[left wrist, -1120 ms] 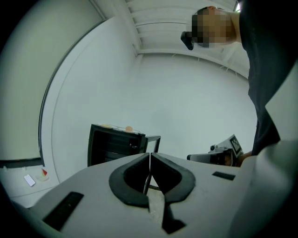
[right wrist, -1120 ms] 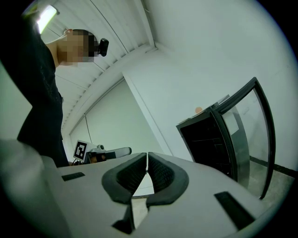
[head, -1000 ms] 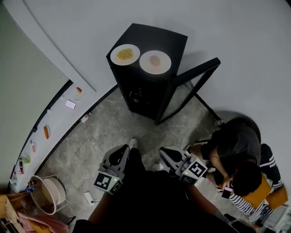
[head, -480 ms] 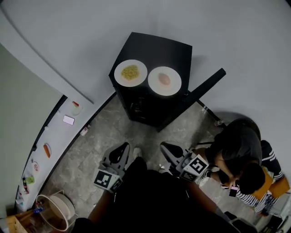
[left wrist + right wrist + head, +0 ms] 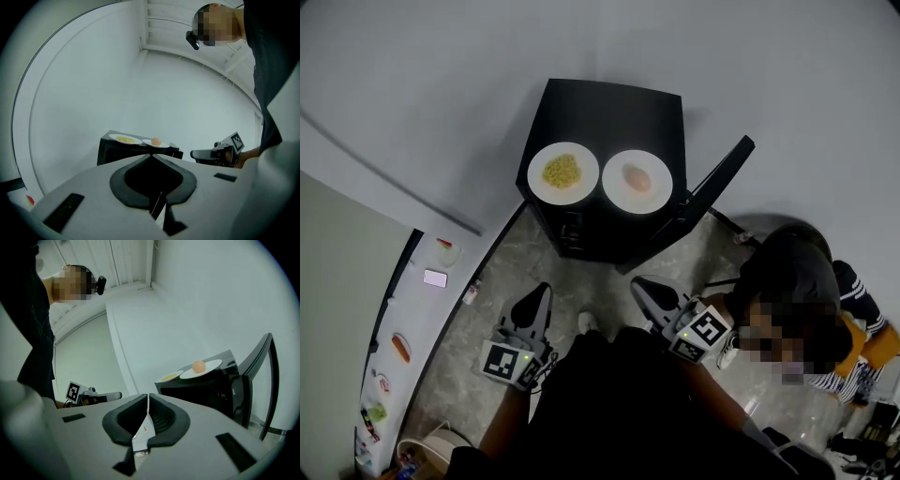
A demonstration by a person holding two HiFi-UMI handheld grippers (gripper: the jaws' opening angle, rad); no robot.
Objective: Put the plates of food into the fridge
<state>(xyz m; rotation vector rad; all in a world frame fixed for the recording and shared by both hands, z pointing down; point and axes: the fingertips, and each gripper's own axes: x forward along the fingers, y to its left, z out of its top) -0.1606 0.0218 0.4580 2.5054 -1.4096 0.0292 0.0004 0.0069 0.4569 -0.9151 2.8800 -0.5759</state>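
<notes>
I stood facing the black fridge [image 5: 609, 122], which sat on the grey stone floor [image 5: 525, 253] against the pale wall. Its door [image 5: 719, 185] hung open to the right, and in my right gripper view the dark inside showed beside that door [image 5: 262, 380].

Both plates were on top of the fridge, side by side and just apart, near its front edge. The plate of yellow food [image 5: 563, 172] lay to the left and the plate with the orange lump [image 5: 637, 181] to the right. My left gripper view showed the same pair from low down, the plate of yellow food [image 5: 124, 138] and beside it the plate with the orange lump [image 5: 156, 142].

I held my left gripper [image 5: 542, 291] and my right gripper [image 5: 640, 286] out in front of me, well short of the fridge and well apart from each other, both aimed toward it. The left gripper [image 5: 151, 157] had its jaws pressed together with nothing in them. The right gripper [image 5: 148, 395] was closed too, and empty.

A seated person [image 5: 792, 300] was on the floor to my right, near the open door. Along the left ran a white worktop [image 5: 412, 309] with a phone [image 5: 435, 277] and a few small bits on it.
</notes>
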